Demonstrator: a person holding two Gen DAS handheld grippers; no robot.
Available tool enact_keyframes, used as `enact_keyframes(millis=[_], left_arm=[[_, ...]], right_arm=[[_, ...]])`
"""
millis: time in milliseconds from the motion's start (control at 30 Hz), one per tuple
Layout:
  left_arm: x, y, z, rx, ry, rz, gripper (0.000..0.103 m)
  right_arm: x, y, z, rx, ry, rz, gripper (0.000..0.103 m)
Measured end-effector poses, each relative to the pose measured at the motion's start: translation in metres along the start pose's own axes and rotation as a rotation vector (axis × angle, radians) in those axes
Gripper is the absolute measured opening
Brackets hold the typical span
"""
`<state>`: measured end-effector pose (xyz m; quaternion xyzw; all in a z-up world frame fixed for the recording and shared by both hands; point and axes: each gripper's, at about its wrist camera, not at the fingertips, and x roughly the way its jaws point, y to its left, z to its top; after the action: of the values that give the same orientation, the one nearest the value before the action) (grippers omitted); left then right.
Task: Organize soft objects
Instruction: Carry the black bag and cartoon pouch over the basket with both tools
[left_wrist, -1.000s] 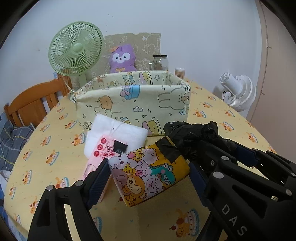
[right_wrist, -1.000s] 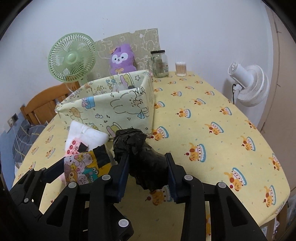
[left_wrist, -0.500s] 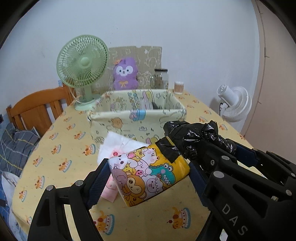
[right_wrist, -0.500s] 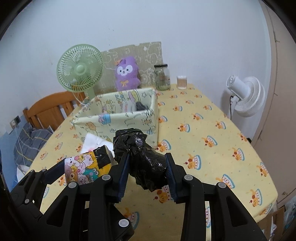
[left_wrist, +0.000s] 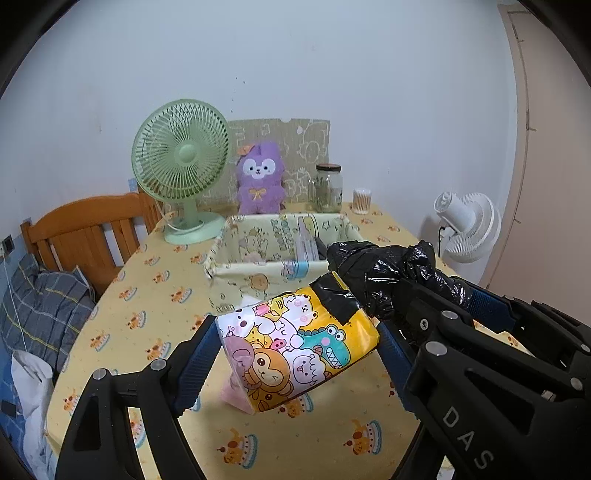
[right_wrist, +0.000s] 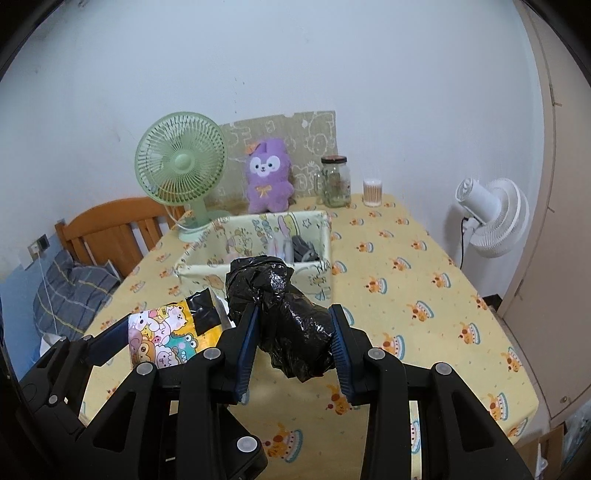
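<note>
My left gripper (left_wrist: 297, 352) is shut on a soft pack with cartoon animals (left_wrist: 295, 347), held in the air above the table; the same cartoon pack (right_wrist: 162, 341) shows at lower left in the right wrist view. My right gripper (right_wrist: 293, 334) is shut on a crumpled black plastic bag (right_wrist: 284, 310), and that black bag (left_wrist: 384, 269) sits just right of the pack in the left wrist view. Beyond both stands a fabric storage box (left_wrist: 280, 240) printed with cartoons, open at the top, with folded items inside. A pink and white packet (left_wrist: 236, 397) lies on the table under the pack.
A green desk fan (left_wrist: 181, 173), a purple plush (left_wrist: 260, 181), a glass jar (left_wrist: 328, 188) and a cotton swab pot (left_wrist: 362, 201) stand along the far table edge. A white fan (right_wrist: 491, 218) stands off the right side. A wooden chair (left_wrist: 88, 236) is at left.
Both grippers have risen with their loads, so the box and table now appear lower and farther, and the box's inside shows. The white and pink packet stayed on the table.
</note>
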<state>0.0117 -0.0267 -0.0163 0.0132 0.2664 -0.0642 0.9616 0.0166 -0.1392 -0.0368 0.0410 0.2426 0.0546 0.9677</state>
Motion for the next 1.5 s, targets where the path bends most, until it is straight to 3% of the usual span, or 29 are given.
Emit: enact_keyframes(millis=[867,1500], left_arm=[[-0.005,0.014,0.035,-0.006,-0.059,0.013,0.086],[0.033,0.022,0.062,-0.009,-0.046,0.008,0.086]], right_arm=[[-0.006,0.017,0.041,-0.009,-0.058,-0.010,0.041],[0.032,0.016,0.068,0.000,-0.052,-0.019,0.041]])
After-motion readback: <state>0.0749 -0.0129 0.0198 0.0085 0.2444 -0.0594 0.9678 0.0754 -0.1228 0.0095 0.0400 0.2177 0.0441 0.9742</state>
